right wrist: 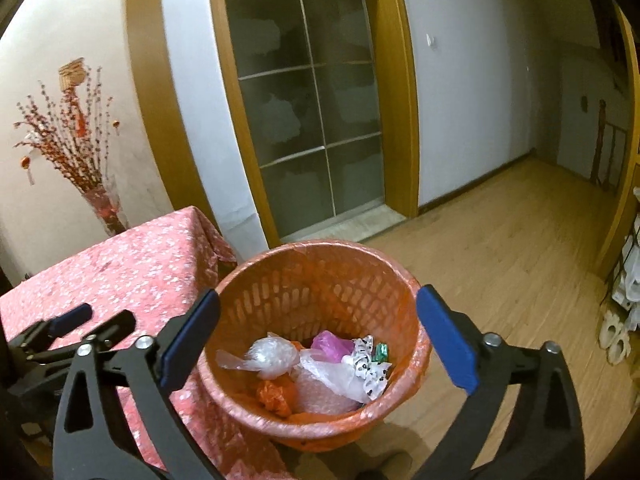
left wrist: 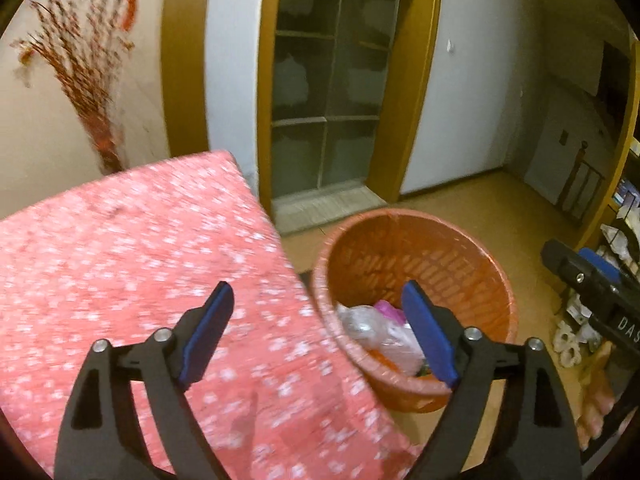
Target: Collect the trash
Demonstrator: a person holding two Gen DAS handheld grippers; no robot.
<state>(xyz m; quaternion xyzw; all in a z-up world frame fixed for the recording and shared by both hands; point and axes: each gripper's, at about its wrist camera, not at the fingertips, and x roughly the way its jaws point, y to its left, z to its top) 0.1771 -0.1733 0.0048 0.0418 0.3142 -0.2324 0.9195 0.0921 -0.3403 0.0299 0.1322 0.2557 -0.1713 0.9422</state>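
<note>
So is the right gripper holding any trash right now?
No, the right gripper is open and empty above the orange basket, where the trash lies.

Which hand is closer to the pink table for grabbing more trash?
Probably the left gripper: its open fingers hang over the pink flowered tablecloth. The right gripper hangs open over the orange plastic basket.

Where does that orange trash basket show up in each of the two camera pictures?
Left wrist view: the orange basket sits right of centre on the floor, partly behind the left gripper's right finger.
Right wrist view: the basket is at centre bottom, between the right gripper's open fingers, trash inside.
Shared landmark: the pink flowered tablecloth, left of the basket in both.
</note>
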